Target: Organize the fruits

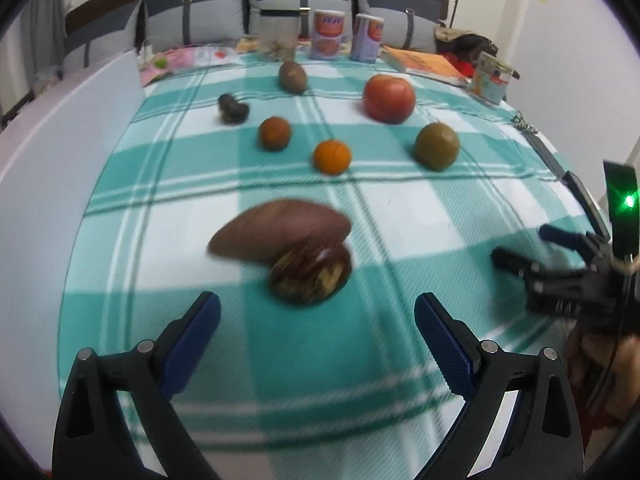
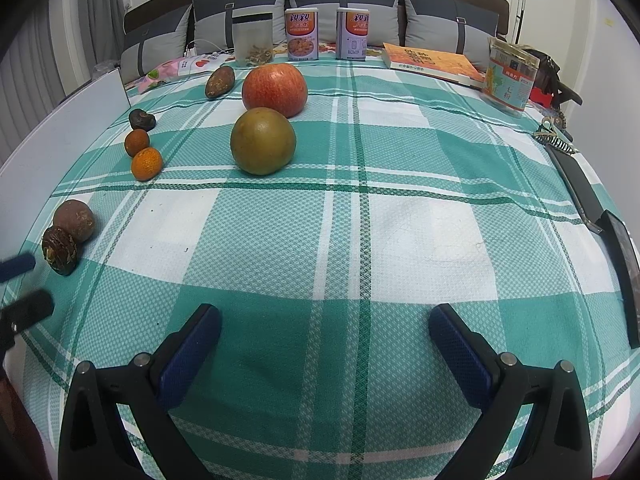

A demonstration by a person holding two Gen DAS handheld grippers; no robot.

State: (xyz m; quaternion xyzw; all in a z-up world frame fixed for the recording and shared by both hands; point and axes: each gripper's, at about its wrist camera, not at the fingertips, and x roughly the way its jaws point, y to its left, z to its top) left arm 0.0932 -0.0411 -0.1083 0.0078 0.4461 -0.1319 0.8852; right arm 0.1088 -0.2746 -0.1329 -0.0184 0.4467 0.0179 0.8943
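Both hand-held grippers, left (image 1: 316, 308) and right (image 2: 325, 320), released; sweet potato (image 1: 280, 236) long axis left-right on checked bed cover (image 2: 360, 240).

Right hand-held gripper (image 2: 325, 334) open over checked cloth (image 2: 400, 240), apple (image 2: 275, 89) behind green-brown fruit (image 2: 263, 141), small fruits far left.

Two fisheye wrist cameras look low across a bed spread with a green-checked blanket (image 2: 360, 240), both facing the headboard cushions (image 2: 344, 4). The left view sits close to a brown sweet potato (image 1: 280, 236); the right view looks from farther right. Both share the apple (image 2: 275, 89), the orange (image 1: 332, 156) and two cans (image 2: 302, 34).
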